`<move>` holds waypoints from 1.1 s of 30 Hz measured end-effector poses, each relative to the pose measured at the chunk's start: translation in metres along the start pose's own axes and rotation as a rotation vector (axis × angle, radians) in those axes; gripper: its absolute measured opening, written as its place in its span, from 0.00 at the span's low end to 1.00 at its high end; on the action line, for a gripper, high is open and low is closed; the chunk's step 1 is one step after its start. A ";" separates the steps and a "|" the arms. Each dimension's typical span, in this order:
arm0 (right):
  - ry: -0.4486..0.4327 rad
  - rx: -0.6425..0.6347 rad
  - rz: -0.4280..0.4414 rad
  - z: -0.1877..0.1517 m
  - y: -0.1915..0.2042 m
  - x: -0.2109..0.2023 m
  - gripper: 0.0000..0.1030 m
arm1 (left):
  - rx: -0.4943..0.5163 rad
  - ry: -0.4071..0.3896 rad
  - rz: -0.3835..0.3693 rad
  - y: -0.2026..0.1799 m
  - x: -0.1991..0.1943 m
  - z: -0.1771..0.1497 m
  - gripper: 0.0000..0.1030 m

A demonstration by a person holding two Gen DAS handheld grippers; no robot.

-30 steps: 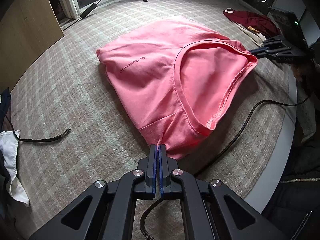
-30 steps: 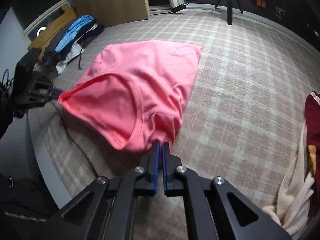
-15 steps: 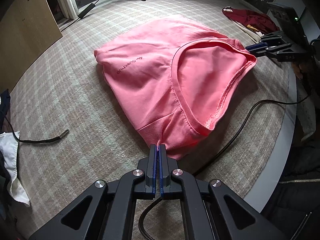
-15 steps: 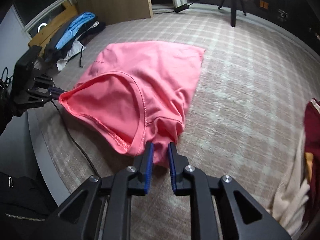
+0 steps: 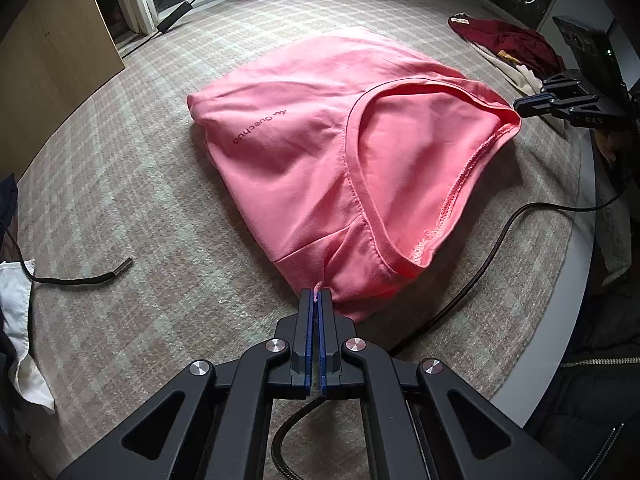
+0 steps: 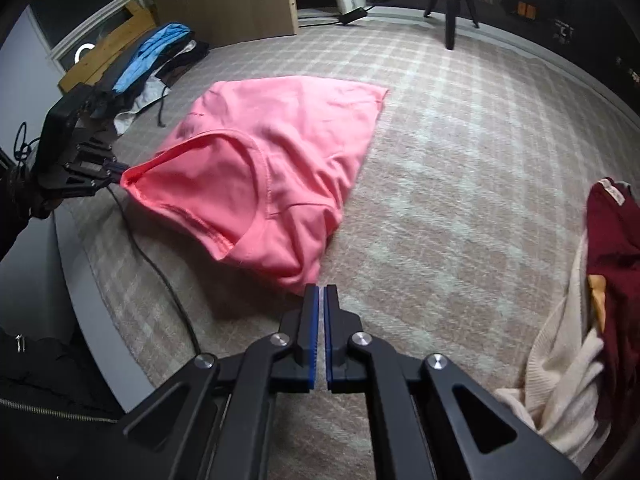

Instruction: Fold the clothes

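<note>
A pink T-shirt (image 5: 320, 152) lies partly folded on the checked cloth, its neck opening facing the front edge. My left gripper (image 5: 316, 298) is shut on the shirt's near shoulder corner and holds it pinched. In the right wrist view the same shirt (image 6: 272, 168) lies ahead. My right gripper (image 6: 321, 292) has its jaws together with nothing between them, just off the shirt's near corner. The right gripper also shows in the left wrist view (image 5: 536, 104), beside the shirt's far shoulder. The left gripper shows in the right wrist view (image 6: 108, 170) at the shirt's other shoulder.
A black cable (image 5: 480, 248) runs over the cloth by the front edge. A maroon and cream clothes pile (image 6: 600, 280) lies to the right. Blue and dark garments (image 6: 152, 56) lie at the back left. A white cloth (image 5: 16, 320) and a drawstring (image 5: 80, 280) lie left.
My right gripper opened and let go of the shirt's corner, drew back a little, and has closed again empty. The left gripper still holds its corner.
</note>
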State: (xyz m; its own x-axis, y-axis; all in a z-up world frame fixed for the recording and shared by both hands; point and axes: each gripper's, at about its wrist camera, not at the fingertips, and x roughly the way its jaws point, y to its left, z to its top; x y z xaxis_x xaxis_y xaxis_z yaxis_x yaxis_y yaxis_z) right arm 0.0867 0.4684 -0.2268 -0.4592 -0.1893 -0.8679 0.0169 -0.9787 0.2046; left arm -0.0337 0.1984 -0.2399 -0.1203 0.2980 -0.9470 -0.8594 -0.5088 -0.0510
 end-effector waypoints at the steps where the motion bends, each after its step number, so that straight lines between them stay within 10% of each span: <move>1: 0.000 0.007 0.001 0.002 0.001 0.001 0.18 | 0.003 0.000 -0.001 0.006 -0.002 0.001 0.01; 5: 0.009 -0.023 0.001 0.011 0.011 0.016 0.31 | 0.008 0.008 0.003 0.002 -0.008 -0.007 0.01; 7: 0.088 -0.075 -0.024 0.006 0.015 0.025 0.04 | 0.005 0.016 0.007 0.000 -0.009 -0.010 0.02; 14: -0.057 -0.031 -0.015 0.018 0.016 -0.023 0.06 | -0.021 -0.053 -0.011 -0.005 -0.053 -0.010 0.01; 21: 0.016 -0.142 -0.005 0.029 0.064 0.015 0.18 | 0.145 -0.038 0.017 0.007 -0.023 0.005 0.24; 33: 0.046 -0.174 0.038 0.013 0.063 0.013 0.04 | 0.168 -0.025 0.025 0.005 -0.021 -0.014 0.03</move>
State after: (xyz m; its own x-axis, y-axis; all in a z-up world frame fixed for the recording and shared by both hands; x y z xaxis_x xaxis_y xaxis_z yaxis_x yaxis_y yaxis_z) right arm 0.0702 0.4050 -0.2197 -0.4147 -0.2257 -0.8815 0.1887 -0.9690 0.1593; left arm -0.0286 0.1782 -0.2244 -0.1531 0.3085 -0.9388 -0.9268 -0.3744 0.0282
